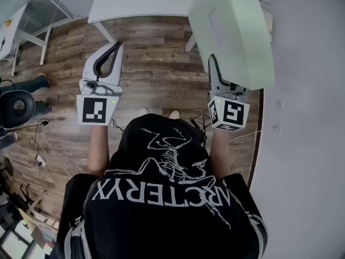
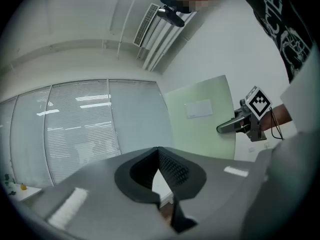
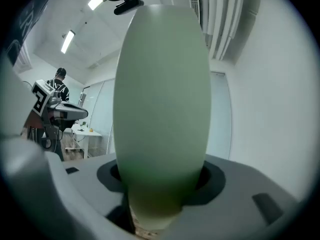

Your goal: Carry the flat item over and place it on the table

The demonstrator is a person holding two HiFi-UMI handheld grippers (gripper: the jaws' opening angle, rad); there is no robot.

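Observation:
The flat item is a pale green board (image 1: 233, 30) held upright at the right, near a white wall. My right gripper (image 1: 213, 60) is shut on its lower edge. In the right gripper view the board (image 3: 162, 99) fills the middle and rises out of my right gripper (image 3: 161, 181). My left gripper (image 1: 116, 45) is held apart at the left over the wooden floor, shut and holding nothing. In the left gripper view its tips (image 2: 159, 151) meet, and the board (image 2: 200, 119) stands beyond with the right gripper (image 2: 222, 128) at its edge. A white table (image 1: 140, 1) lies ahead.
A wooden floor (image 1: 156, 63) runs under both grippers. The white wall (image 1: 307, 90) stands close on the right. A dark round object (image 1: 16, 108) and loose cables (image 1: 46, 144) lie at the left. Another white table (image 1: 11, 28) sits at the far left.

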